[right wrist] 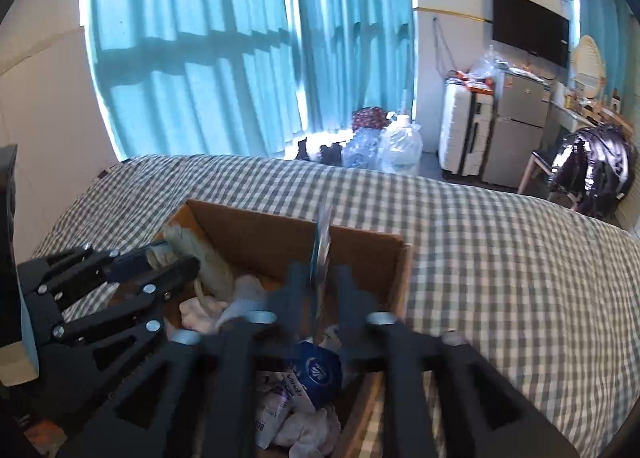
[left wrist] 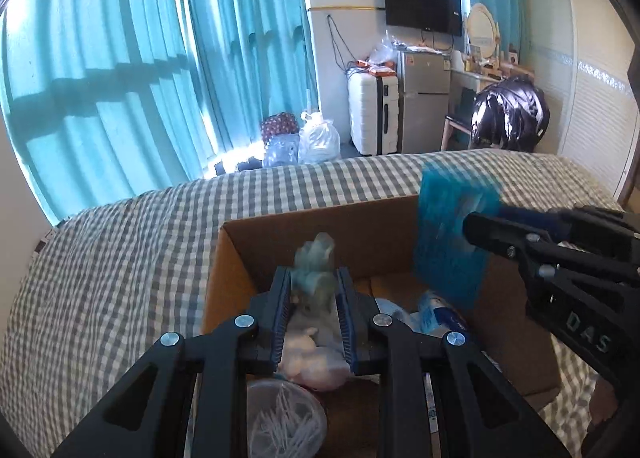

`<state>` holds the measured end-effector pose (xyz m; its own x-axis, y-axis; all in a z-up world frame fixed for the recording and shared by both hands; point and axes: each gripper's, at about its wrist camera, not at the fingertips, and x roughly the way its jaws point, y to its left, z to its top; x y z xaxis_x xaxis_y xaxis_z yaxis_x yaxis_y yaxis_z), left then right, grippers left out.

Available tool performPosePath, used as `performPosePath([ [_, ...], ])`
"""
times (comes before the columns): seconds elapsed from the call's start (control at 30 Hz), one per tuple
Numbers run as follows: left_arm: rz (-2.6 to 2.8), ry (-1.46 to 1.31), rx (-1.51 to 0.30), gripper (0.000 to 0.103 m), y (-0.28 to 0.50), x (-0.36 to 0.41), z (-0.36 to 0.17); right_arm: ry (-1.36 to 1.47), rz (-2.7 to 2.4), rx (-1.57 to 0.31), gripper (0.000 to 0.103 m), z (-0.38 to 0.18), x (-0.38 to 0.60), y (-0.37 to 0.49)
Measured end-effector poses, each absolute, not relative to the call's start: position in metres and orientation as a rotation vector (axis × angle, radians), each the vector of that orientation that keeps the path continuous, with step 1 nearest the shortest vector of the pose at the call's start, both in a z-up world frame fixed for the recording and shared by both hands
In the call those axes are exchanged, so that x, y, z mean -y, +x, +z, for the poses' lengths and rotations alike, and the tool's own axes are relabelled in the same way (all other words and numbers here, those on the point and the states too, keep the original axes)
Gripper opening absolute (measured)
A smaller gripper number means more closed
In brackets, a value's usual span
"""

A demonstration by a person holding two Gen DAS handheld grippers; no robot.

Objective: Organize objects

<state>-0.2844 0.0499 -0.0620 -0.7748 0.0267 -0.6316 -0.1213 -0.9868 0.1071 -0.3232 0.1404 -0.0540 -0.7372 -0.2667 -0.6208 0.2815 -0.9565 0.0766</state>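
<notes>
Checked bedspread (left wrist: 140, 242) under cardboard box (left wrist: 360, 234): your left gripper (left wrist: 312, 286) clenches a plastic-wrapped bundle (left wrist: 316, 258); your right gripper (right wrist: 320, 282), loosened, drops a teal packet (left wrist: 452, 234). Next, release the bundle inside.

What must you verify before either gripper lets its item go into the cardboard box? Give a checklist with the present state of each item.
1. Left gripper is over the cardboard box: ok.
2. Its fingers clamp the pale bundle: ok.
3. Blue packet hangs over the box: ok.
4. Right gripper grips the packet firmly: not ok; though blurred, gaps show on either side of it.
5. Room left in the box: ok; the loose items lie well below the walls.
6. Grippers are apart: ok.
</notes>
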Motion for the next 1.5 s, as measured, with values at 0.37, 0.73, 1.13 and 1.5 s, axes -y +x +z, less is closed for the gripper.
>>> performPosePath([
  [0.37,2.949,-0.962,-0.120,0.067,-0.227,-0.036,0.018,0.855,-2.744,-0.040,0.056,0.039,-0.165,-0.262],
  [0.73,3.084,-0.692,-0.118,0.103,-0.120,-0.020,0.113,0.654,-2.798,-0.132,0.072,0.130,-0.174,-0.124],
  [1.13,3.093,-0.625,-0.083,0.103,-0.048,-0.002,0.131,0.555,-2.883,-0.069,0.090,0.131,-0.172,-0.042],
  [1.5,3.120,-0.584,0.098,0.103,-0.038,0.013,0.077,0.454,-2.874,-0.066,0.103,0.083,-0.166,-0.047],
])
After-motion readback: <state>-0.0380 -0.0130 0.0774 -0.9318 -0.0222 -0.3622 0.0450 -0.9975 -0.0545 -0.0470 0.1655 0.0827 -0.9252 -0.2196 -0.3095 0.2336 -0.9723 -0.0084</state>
